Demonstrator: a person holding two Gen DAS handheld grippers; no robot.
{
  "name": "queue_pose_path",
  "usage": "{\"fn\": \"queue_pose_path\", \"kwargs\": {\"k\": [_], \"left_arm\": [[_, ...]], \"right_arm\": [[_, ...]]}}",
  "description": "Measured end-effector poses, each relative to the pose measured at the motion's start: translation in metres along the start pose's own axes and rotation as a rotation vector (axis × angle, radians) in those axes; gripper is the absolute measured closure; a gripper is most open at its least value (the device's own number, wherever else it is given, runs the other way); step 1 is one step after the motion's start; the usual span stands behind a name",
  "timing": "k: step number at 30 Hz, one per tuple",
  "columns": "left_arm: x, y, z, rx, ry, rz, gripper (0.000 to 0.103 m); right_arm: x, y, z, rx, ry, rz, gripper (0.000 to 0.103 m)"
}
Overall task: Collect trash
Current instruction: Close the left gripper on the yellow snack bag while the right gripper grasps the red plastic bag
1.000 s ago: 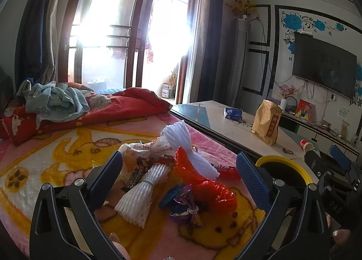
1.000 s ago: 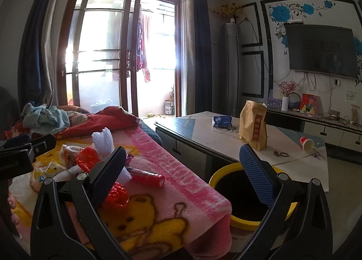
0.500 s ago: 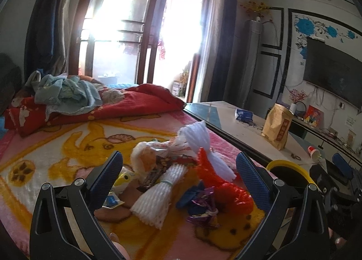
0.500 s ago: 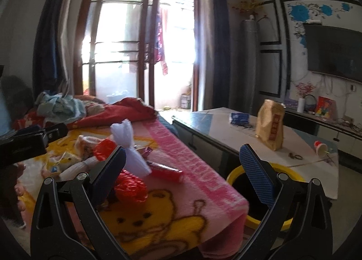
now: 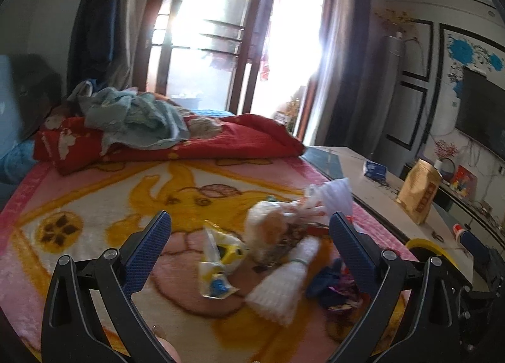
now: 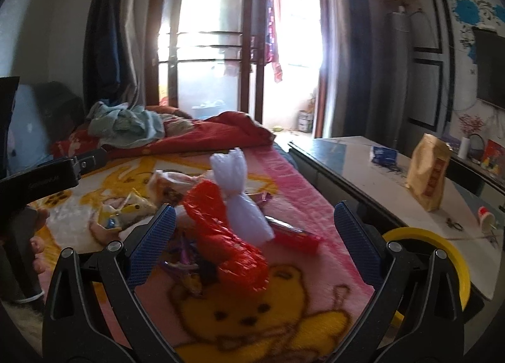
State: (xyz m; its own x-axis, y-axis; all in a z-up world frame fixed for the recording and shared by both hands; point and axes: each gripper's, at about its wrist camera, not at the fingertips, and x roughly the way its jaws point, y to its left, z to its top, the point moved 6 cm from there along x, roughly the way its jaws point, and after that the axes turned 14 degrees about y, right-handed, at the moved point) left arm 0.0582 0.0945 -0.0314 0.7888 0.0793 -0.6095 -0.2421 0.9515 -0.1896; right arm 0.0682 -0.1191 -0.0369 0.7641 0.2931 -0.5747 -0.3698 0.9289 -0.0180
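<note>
A heap of trash lies on a pink and yellow cartoon blanket (image 5: pixel 94 205). In the left wrist view my left gripper (image 5: pixel 249 252) is open and empty, with a yellow and white wrapper (image 5: pixel 217 265), a white foam net (image 5: pixel 284 284) and a crumpled bag (image 5: pixel 268 230) between its fingers. In the right wrist view my right gripper (image 6: pixel 252 243) is open and empty over a red foam net (image 6: pixel 227 243), a pale blue-white foam net (image 6: pixel 240 195) and a red tube (image 6: pixel 293 236). A yellow-rimmed bin (image 6: pixel 442 262) stands right of the bed; it also shows in the left wrist view (image 5: pixel 432 252).
A red quilt (image 5: pixel 189 142) with a pale blue cloth (image 5: pixel 132 116) lies at the bed's far end. A low white table (image 6: pixel 410 198) to the right carries a brown paper bag (image 6: pixel 429 173), a blue packet (image 6: pixel 383 154) and a small cup (image 6: pixel 484 214). The left gripper's body (image 6: pixel 47 179) shows at the left.
Both views have swung left across the bed. The trash heap now sits between each gripper's fingers, and the bin has slid toward the right edge. Both grippers stay open.
</note>
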Motion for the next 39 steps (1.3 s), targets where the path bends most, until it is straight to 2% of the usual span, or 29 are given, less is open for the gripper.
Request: {"fn": "queue_pose_path", "kwargs": {"k": [6, 10, 12, 14, 17, 20, 23, 25, 28, 30, 31, 32, 33, 34, 36, 39], "left_arm": [[0.014, 0.033, 0.000, -0.056, 0.067, 0.036, 0.006], [0.040, 0.053, -0.004, -0.077, 0.164, 0.044, 0.006], [0.052, 0.058, -0.008, -0.097, 0.218, 0.012, 0.006], [0.064, 0.062, -0.013, -0.131, 0.258, -0.053, 0.006], [0.078, 0.061, -0.020, -0.133, 0.308, -0.083, 0.006], [0.089, 0.052, -0.029, -0.129, 0.351, -0.111, 0.007], [0.100, 0.050, -0.036, -0.141, 0.391, -0.123, 0.009], [0.105, 0.049, -0.041, -0.149, 0.414, -0.136, 0.021], [0.107, 0.047, -0.046, -0.133, 0.420, -0.126, 0.028], [0.106, 0.046, -0.048, -0.132, 0.419, -0.135, 0.034], [0.106, 0.047, -0.050, -0.133, 0.421, -0.136, 0.039], [0.106, 0.047, -0.050, -0.131, 0.422, -0.133, 0.043], [0.107, 0.048, -0.049, -0.128, 0.422, -0.130, 0.053], [0.107, 0.048, -0.050, -0.127, 0.424, -0.131, 0.063], [0.106, 0.050, -0.050, -0.130, 0.426, -0.136, 0.073], [0.101, 0.050, -0.050, -0.129, 0.415, -0.147, 0.073]], "right_arm": [[0.022, 0.006, 0.011, -0.017, 0.046, 0.023, 0.011], [0.041, -0.003, 0.010, -0.013, 0.120, 0.038, 0.011], [0.048, -0.010, 0.005, 0.006, 0.157, 0.057, 0.011], [0.054, -0.016, -0.001, 0.027, 0.200, 0.079, 0.013], [0.065, -0.021, -0.016, 0.050, 0.285, 0.139, 0.019], [0.075, -0.021, -0.028, 0.063, 0.352, 0.185, 0.030], [0.081, -0.016, -0.033, 0.064, 0.389, 0.220, 0.034], [0.084, -0.010, -0.036, 0.063, 0.405, 0.253, 0.035], [0.088, -0.004, -0.042, 0.068, 0.435, 0.279, 0.045], [0.090, -0.003, -0.046, 0.081, 0.445, 0.291, 0.060], [0.091, -0.002, -0.046, 0.085, 0.446, 0.296, 0.064], [0.091, -0.001, -0.047, 0.085, 0.447, 0.304, 0.074], [0.090, -0.001, -0.047, 0.082, 0.446, 0.309, 0.080], [0.089, 0.000, -0.046, 0.077, 0.441, 0.308, 0.081], [0.085, 0.000, -0.043, 0.069, 0.419, 0.303, 0.086], [0.078, 0.000, -0.038, 0.062, 0.387, 0.303, 0.088]]}}
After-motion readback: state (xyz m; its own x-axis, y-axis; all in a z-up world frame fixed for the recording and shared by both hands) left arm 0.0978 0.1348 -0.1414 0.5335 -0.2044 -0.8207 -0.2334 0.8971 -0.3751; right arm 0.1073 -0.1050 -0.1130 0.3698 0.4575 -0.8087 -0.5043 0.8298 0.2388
